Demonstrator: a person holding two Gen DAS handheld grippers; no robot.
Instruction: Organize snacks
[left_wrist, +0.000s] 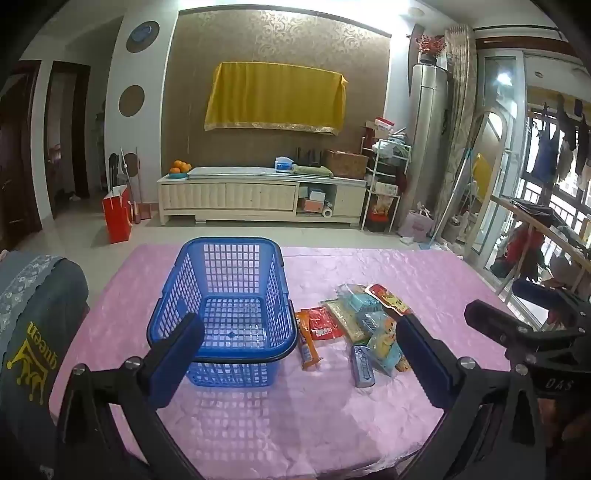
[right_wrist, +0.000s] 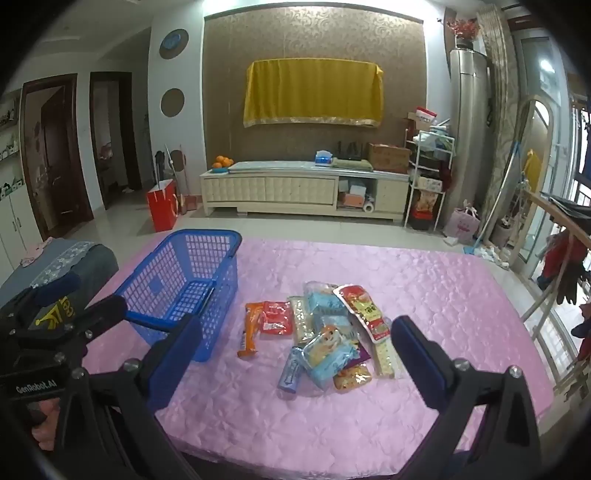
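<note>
Both claws, left claw & right claw, released wide, nothing gripped, above pink quilted tabletop. Blue plastic mesh basket just beside snack packet pile.

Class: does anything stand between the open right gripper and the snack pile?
Nothing visible. The right gripper is open and empty, with only bare pink cloth before the snack pile. The basket sits to its left.

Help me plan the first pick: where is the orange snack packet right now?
The long orange snack packet lies on the pink tablecloth at the left edge of the snack pile, between the blue plastic basket and a red packet.
</note>
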